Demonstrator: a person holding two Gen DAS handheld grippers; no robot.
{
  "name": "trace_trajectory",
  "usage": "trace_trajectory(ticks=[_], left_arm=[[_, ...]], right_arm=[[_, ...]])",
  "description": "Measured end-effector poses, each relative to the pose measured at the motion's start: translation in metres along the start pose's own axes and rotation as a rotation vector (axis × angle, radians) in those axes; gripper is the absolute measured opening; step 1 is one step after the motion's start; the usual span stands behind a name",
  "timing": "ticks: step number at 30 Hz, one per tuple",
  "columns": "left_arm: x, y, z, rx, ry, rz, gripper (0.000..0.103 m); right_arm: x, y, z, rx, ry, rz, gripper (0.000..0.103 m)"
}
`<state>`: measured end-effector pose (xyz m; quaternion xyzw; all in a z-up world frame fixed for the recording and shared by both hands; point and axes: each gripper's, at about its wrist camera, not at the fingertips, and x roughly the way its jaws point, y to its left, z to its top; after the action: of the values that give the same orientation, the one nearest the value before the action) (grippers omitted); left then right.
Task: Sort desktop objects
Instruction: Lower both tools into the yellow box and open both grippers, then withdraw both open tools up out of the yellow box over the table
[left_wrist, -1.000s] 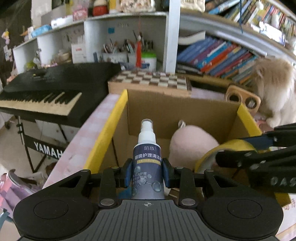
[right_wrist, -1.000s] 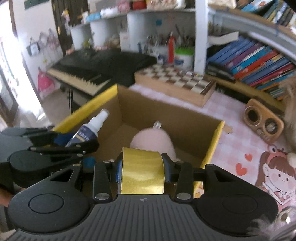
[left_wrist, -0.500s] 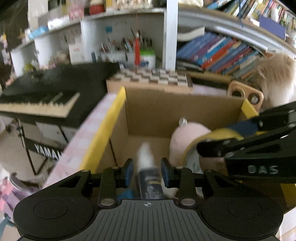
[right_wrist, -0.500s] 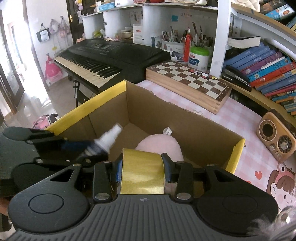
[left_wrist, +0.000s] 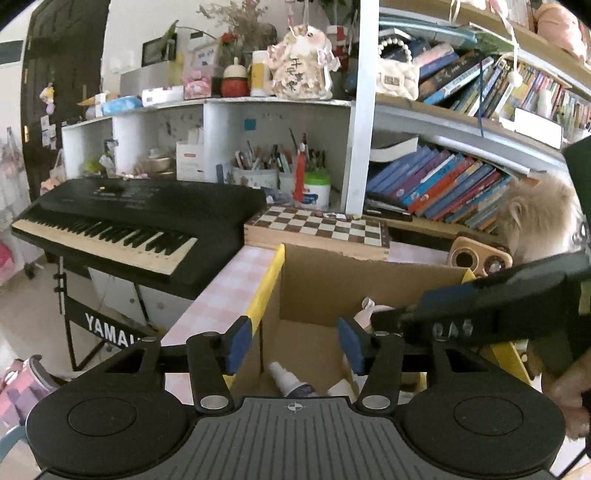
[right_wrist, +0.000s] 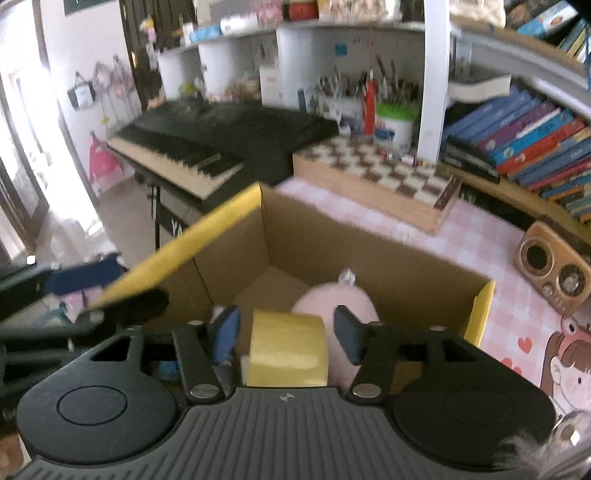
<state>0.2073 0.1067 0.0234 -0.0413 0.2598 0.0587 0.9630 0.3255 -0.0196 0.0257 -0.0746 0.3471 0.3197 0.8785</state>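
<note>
A cardboard box (left_wrist: 369, 284) with yellow flaps stands on the pink checked desk. Over its near edge my left gripper (left_wrist: 293, 345) has its jaws opening and nothing between them. The blue spray bottle (left_wrist: 290, 382) lies on the box floor below. My right gripper (right_wrist: 286, 334) hangs over the same box (right_wrist: 373, 236), its jaws opening too. The yellow tape roll (right_wrist: 288, 349) sits between the blue pads with a gap on each side. A pink plush (right_wrist: 334, 302) lies in the box behind the roll. The right gripper crosses the left wrist view at the right.
A black keyboard (left_wrist: 122, 225) stands left of the desk. Behind the box are a chessboard box (left_wrist: 319, 230), a wooden radio (right_wrist: 554, 275), pen cups and shelves of books. A fluffy animal (left_wrist: 535, 218) sits at the far right. A hand (left_wrist: 570, 395) holds the right gripper.
The left gripper let go of the spray bottle, which dropped into the box, then rose and drew back. The right jaws have parted from the tape roll.
</note>
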Motion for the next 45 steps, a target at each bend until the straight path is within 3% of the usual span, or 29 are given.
trace_trajectory(ticks=[10,22,40,45], left_arm=[[-0.038,0.001,-0.009,-0.031,-0.04,-0.034,0.061],[-0.089,-0.002,-0.026,-0.017,-0.067,-0.104,0.063],[-0.148,-0.008,-0.095,0.03,0.008,-0.154,0.063],[-0.158,-0.013,-0.115,0.062,0.046,-0.163,0.063]], right_arm=[[-0.056,-0.005,-0.012,0.087,-0.105,-0.1,0.057],[-0.121,0.009,-0.066,0.15,-0.16,-0.214,0.058],[-0.173,0.052,-0.175,0.231,-0.093,-0.298,0.058],[-0.174,0.067,-0.204,0.239,-0.052,-0.334,0.066]])
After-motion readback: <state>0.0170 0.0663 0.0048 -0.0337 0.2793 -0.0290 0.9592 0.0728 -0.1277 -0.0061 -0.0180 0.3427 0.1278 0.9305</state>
